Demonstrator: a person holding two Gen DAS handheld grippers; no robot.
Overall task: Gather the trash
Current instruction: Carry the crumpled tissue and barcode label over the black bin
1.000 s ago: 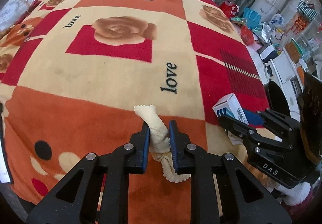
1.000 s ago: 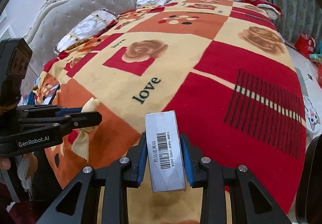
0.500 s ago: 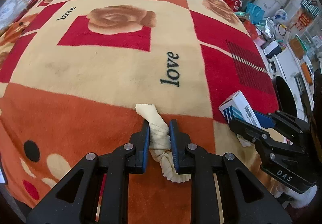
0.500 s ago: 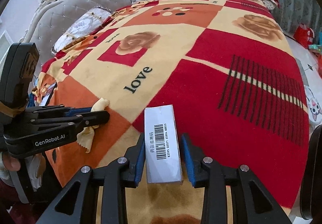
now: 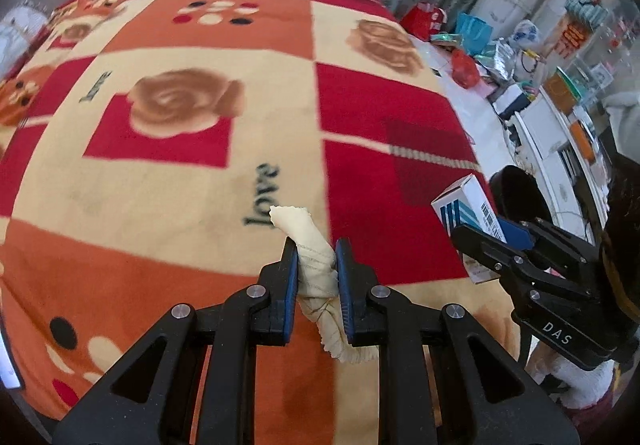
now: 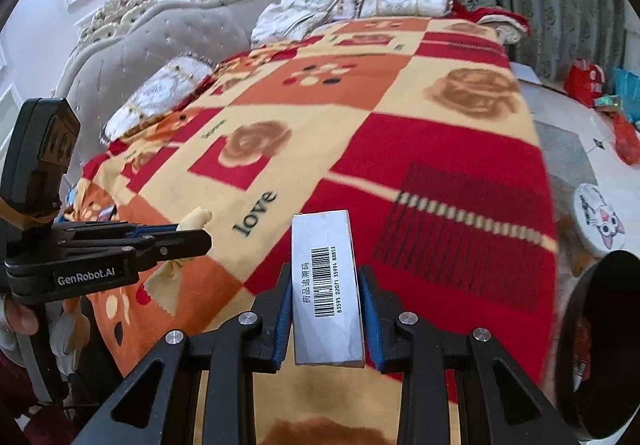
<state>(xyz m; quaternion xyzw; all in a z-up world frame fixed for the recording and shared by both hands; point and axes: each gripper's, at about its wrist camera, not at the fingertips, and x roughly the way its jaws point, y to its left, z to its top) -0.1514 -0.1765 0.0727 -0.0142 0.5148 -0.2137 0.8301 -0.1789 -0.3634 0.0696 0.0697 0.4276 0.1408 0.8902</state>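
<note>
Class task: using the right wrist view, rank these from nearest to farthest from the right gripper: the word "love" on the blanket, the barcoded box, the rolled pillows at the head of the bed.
1. barcoded box: between the right gripper fingers.
2. word "love": just beyond, up-left on the blanket.
3. rolled pillows: far end, below the curtains.

Twisted cream rag [image 5: 316, 269] and barcoded white box [image 6: 327, 287], both pinched above the blanket.

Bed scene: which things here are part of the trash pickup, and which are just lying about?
Job:
- cream rag, clamped in left gripper
- small barcoded box, clamped in right gripper
- dark bin, probably

Lying about:
- patterned blanket
- pillows
- bags on floor
</note>
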